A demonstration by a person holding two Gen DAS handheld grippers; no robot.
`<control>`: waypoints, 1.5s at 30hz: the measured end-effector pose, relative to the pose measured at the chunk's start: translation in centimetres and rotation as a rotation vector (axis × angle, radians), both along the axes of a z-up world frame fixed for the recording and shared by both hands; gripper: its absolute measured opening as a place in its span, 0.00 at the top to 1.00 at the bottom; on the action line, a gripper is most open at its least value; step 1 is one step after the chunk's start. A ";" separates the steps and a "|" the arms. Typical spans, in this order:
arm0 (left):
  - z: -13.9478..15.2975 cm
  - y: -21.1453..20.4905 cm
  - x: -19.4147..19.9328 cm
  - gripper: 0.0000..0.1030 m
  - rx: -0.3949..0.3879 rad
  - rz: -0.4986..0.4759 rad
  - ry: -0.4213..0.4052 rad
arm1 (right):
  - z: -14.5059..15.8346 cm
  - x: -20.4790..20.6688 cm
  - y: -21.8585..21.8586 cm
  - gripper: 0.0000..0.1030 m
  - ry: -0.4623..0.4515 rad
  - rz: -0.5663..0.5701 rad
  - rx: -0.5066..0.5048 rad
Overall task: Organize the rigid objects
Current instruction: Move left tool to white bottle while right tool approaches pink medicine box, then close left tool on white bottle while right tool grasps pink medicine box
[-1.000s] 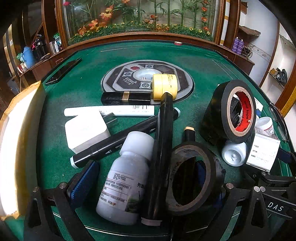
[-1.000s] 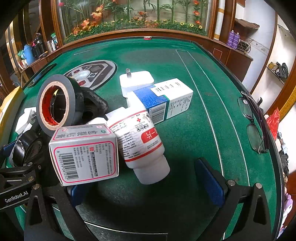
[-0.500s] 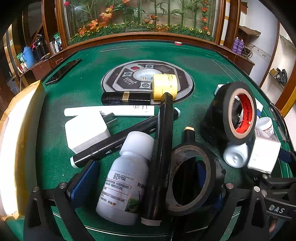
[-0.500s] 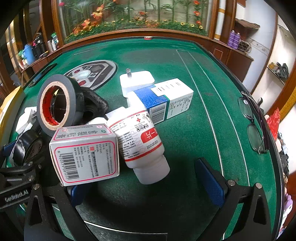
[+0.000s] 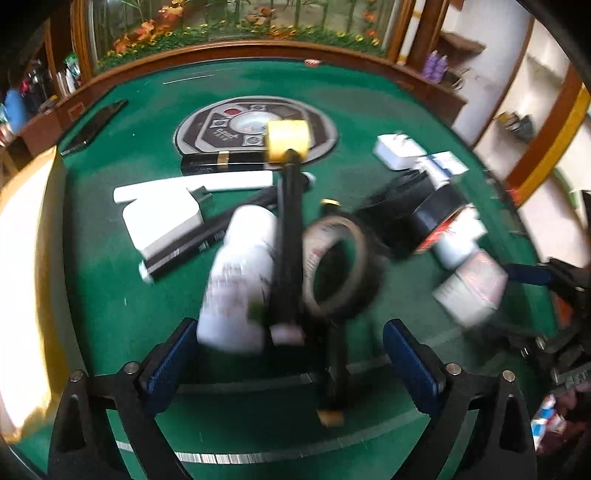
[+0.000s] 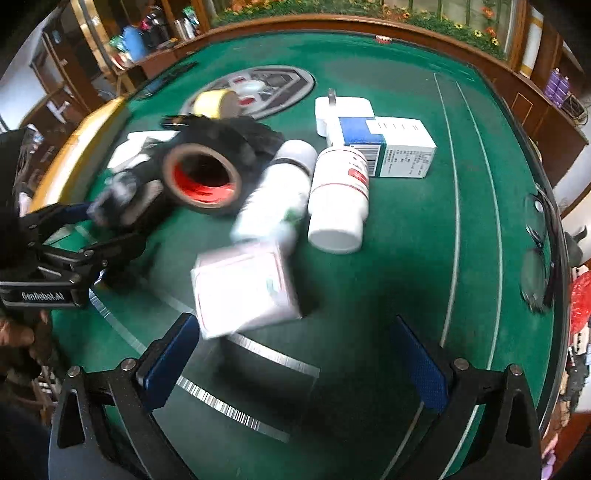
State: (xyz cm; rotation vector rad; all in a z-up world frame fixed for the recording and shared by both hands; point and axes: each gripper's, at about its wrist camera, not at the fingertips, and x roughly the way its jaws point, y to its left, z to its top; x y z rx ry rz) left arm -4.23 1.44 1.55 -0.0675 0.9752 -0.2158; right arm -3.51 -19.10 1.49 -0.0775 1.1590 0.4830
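A heap of rigid items lies on the green table. In the left wrist view my left gripper (image 5: 291,363) is open and empty, just short of a white bottle (image 5: 240,277), a black mallet with a yellow head (image 5: 287,140), a black tape roll (image 5: 340,266) and a white charger (image 5: 162,221). In the right wrist view my right gripper (image 6: 295,363) is open and empty, just behind a pink-edged white box (image 6: 243,288). Beyond it lie a red-cored tape roll (image 6: 203,181), two white bottles (image 6: 340,195) and a blue-and-white box (image 6: 388,146).
A yellow-rimmed tray (image 5: 26,266) stands at the left table edge. A phone (image 5: 92,125) lies far left. Glasses (image 6: 535,254) lie at the right rim. A round control panel (image 5: 255,125) sits mid-table. The wooden rim (image 6: 369,26) bounds the felt.
Both grippers have drawn back and up from the heap, with motion blur. The red-cored tape roll has tipped down from upright. The pink-edged box has shifted nearer my right gripper.
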 end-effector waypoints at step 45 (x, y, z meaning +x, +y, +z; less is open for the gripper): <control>0.0 3.2 1.5 0.63 -0.033 -0.009 0.193 | 2.4 -0.1 2.1 0.33 -0.062 0.075 0.016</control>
